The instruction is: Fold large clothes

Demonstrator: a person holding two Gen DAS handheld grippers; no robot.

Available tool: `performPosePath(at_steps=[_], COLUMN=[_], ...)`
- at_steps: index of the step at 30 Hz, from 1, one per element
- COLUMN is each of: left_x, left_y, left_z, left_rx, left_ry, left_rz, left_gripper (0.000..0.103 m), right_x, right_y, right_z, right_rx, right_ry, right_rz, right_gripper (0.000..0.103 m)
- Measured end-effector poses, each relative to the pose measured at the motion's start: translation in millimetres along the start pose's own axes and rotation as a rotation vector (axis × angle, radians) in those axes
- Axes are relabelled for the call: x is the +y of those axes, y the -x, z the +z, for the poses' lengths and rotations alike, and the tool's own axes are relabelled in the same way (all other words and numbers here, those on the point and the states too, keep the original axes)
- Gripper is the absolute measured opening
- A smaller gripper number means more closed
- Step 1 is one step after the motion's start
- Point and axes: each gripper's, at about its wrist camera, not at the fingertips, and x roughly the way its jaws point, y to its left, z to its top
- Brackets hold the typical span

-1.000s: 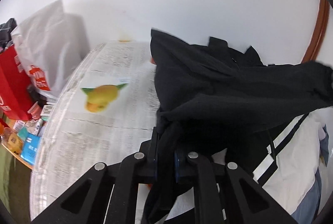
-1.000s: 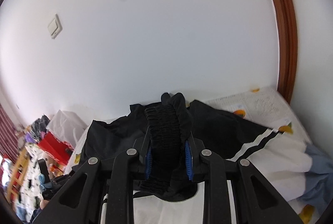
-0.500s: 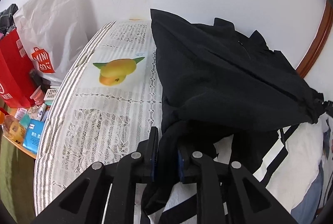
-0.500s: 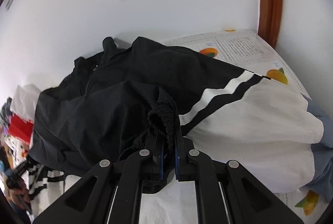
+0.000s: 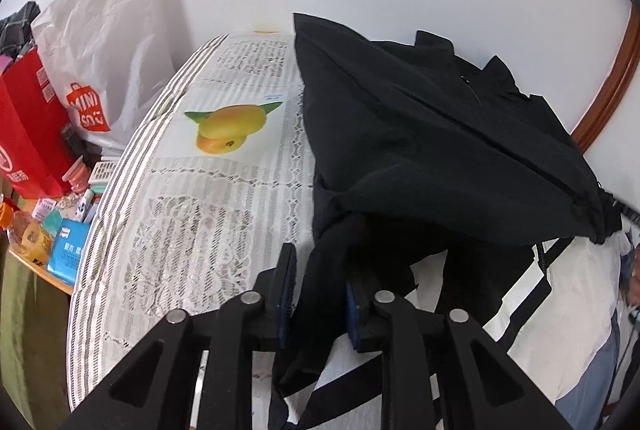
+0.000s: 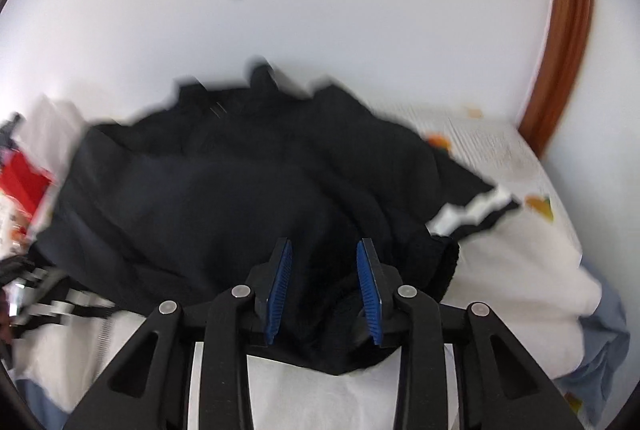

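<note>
Black garment [image 5: 420,150] heaped mid-frame on lace tablecloth [image 5: 192,230]. Left gripper [image 5: 320,294] just opening, hem loose between pads; right gripper [image 6: 324,290] likewise parted, nothing pinched. Back out slowly, without snagging folded hem.

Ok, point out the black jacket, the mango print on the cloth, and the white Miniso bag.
black jacket [image 5: 420,150]: left wrist view, middle of its folded-over black panel.
mango print [image 5: 230,126]: left wrist view, the yellow fruit's body.
white Miniso bag [image 5: 108,42]: left wrist view, plain white front above the red logo.
</note>
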Motion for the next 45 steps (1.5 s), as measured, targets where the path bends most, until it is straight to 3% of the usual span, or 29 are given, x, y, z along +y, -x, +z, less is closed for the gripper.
performPosePath(at_steps=[7,12,16,19,24,28,37,42,45], left_x=[-3.2,-16.5,-25.4,-31.0,-35.0,-30.5,-27.6,-30.4,-27.9], left_y=[15.8,34.4,34.9,27.8,-0.6,-19.0,-27.0,-17.1,-5.1], left_z=[-5.9,0.7,13.4,22.9,27.7,21.0,4.3,2.9,2.9], left_rx=[-0.015,-0.057,-0.079,-0.088,-0.065,-0.022,-0.014,-0.011,-0.008], left_ry=[0.007,-0.028,-0.048,-0.055,-0.06,-0.042,-0.034,-0.04,-0.03], left_rz=[-0.066,-0.052,-0.036,-0.024,0.009,0.016,0.029,0.025,0.028], left_gripper=[0.022,0.028,0.035,0.041,0.042,0.044,0.047,0.047,0.047], right_x=[-20.5,-15.1,-10.4,-2.7,-2.9,-18.5,-28.2,-44.2,-67.5], right_y=[-14.8,2.2,20.2,19.9,1.0,-11.2,-23.7,16.5,54.3], right_z=[-11.3,-8.3,-1.1,0.8,-8.9,-15.7,-24.6,-19.0,-25.1], right_rx=[0.054,0.017,-0.024,-0.025,0.013,0.024,0.038,0.001,-0.066], right_ry=[-0.038,-0.027,-0.039,-0.017,-0.002,-0.046,-0.071,-0.121,-0.115], right_rz=[-0.11,-0.123,-0.074,-0.048,-0.08,-0.103,-0.134,-0.089,-0.156], right_gripper=[0.032,0.032,0.034,0.035,0.036,0.046,0.051,0.051,0.054])
